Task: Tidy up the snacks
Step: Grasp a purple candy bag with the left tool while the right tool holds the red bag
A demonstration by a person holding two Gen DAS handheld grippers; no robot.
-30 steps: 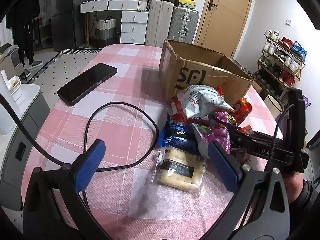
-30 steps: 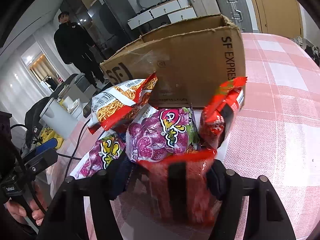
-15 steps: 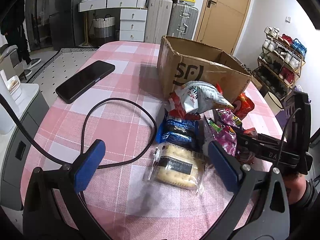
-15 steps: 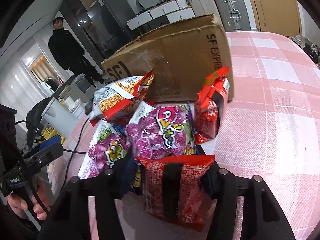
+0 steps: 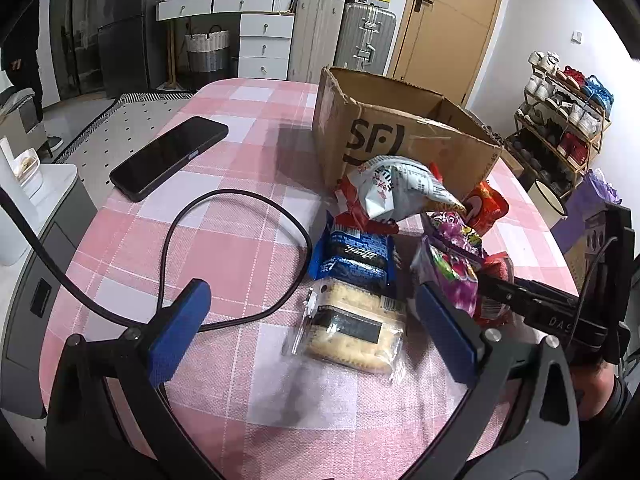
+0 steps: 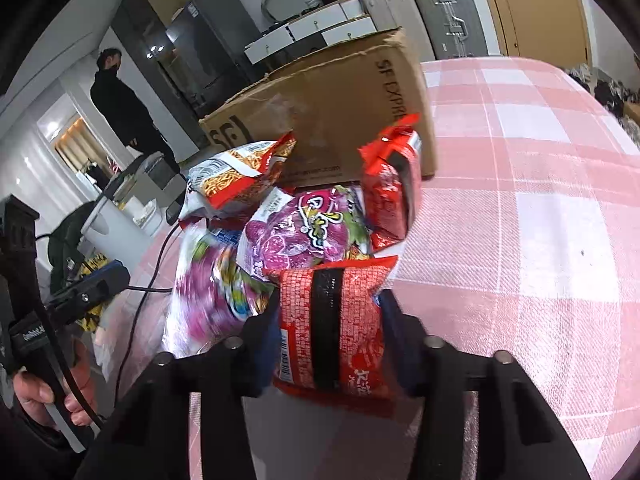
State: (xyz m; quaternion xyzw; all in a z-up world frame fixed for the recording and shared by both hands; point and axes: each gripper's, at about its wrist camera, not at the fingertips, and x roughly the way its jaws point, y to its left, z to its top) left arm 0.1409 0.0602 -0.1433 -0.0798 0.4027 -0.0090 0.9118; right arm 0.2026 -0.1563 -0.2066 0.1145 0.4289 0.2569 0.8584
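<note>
A pile of snack packets lies in front of the open cardboard box (image 5: 400,140) on the pink checked table. My right gripper (image 6: 326,316) is closing its jaws on a red packet with a black stripe (image 6: 332,320). Both pads press the packet's sides. Two purple packets (image 6: 304,232) sit just beyond it, and the left one is blurred. Another red packet (image 6: 392,184) leans on the box beside a noodle snack bag (image 6: 240,172). My left gripper (image 5: 310,294) hovers open over the table. A cracker packet (image 5: 352,328) and a blue packet (image 5: 356,252) lie ahead of it, untouched.
A black phone (image 5: 168,156) lies at the table's far left. A black cable (image 5: 240,240) loops across the cloth toward the left gripper. A person in black (image 6: 120,112) stands in the room behind. Suitcases, drawers and a shoe rack line the walls.
My right gripper slid forward into the pile and its jaws narrowed onto the red striped packet. The purple packet to its left got nudged. The left gripper stayed put.
</note>
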